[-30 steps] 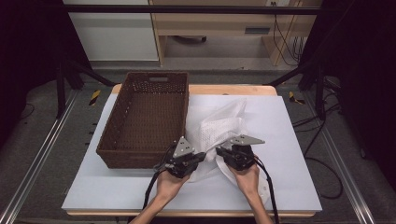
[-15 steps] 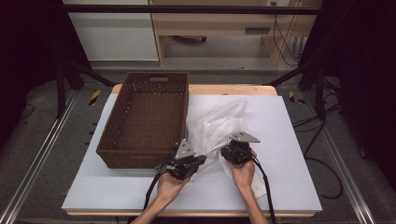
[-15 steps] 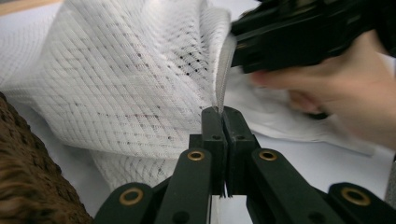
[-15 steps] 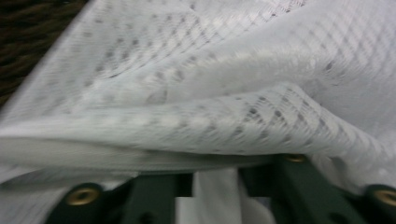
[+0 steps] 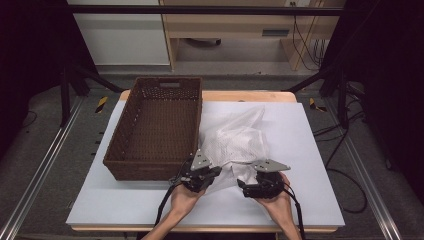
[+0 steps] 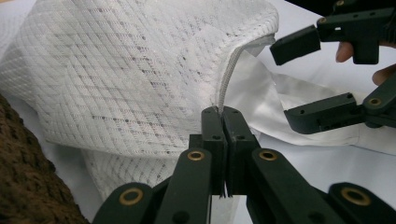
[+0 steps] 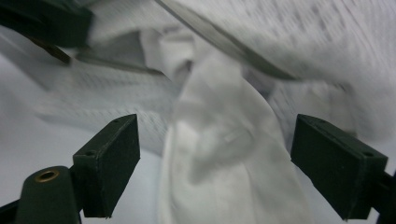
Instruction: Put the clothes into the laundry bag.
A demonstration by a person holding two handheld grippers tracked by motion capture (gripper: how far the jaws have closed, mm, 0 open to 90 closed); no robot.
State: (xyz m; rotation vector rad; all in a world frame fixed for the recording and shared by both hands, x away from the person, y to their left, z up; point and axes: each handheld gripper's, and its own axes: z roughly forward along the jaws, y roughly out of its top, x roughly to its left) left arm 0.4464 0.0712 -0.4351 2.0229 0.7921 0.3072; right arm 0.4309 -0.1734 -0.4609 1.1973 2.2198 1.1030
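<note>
Setting: dark studio with metal rails, a pale wooden bench at the back, and a desk (image 5: 300,200) under a smooth white cover.
Garment: white mesh garment (image 5: 235,140), crumpled in a loose peaked heap on the desk just right of the basket, its near edge at the two tongs.
Left tongs (image 5: 216,172): pressed tight on a stitched hem of the garment (image 6: 224,98), the seam rising straight out of the closed tips.
Right tongs (image 5: 242,186): jaws have just been opening and now stand wide, a soft fold of smoother white cloth (image 7: 219,154) lying loose between the pads, not pressed.
Basket: dark brown wicker basket (image 5: 127,162), rectangular, stiff woven walls with handle slots, nothing inside.
Texture: open diamond-pattern knit, thin and floppy; inner layer looks plain and slick.
Risk, one-point hold: lifting from the hem alone would likely let the rest sag and drag.
Risk, regrasp: closing the right tongs here may catch the wrong layer, as several overlap.
Risk, snag: mesh could catch on the rough wicker beside it.
</note>
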